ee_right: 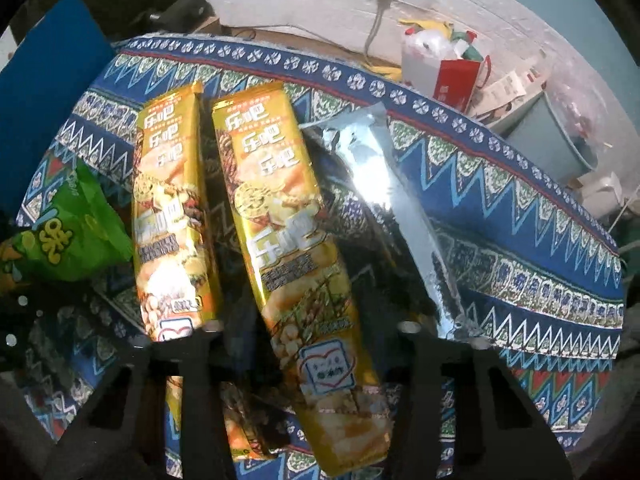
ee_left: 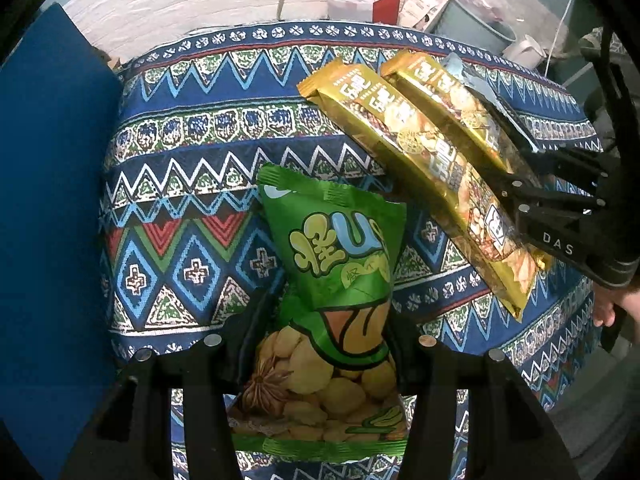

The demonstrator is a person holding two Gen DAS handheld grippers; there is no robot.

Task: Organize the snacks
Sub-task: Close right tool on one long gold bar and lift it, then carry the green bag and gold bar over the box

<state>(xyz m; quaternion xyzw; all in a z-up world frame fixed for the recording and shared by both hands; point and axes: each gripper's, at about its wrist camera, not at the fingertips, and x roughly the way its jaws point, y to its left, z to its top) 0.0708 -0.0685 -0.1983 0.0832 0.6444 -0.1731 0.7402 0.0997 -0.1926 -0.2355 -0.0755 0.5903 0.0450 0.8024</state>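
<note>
My left gripper point(ee_left: 320, 344) has its jaws clenched on the green snack bag point(ee_left: 340, 280): the bag's middle sits pinched between my two fingers, its crimped top sticking out ahead of the jaws over the table point(ee_left: 192, 184) and its lower part, printed with beans and a star anise, hanging back toward me. Ahead of these jaws and off to their right lie two gold snack packs point(ee_left: 424, 168) side by side, slanting away across the patterned tablecloth point(ee_left: 200, 128).

My right gripper point(ee_right: 308, 330) reaches over those gold packs. One gold pack point(ee_right: 292, 248) runs lengthwise straight through the gap between my jaws, its far end pointing away from me and its near end passing under them. I cannot tell from here whether the fingers actually press on it; the gap looks wider than the pack. The other gold pack point(ee_right: 172, 216) lies just outside my left finger, near the first but with a narrow strip of cloth between them. A silver foil pack point(ee_right: 392, 208) lies just outside my right finger, angled away. The green bag shows at the far left edge of this view, beyond the outer gold pack.
</note>
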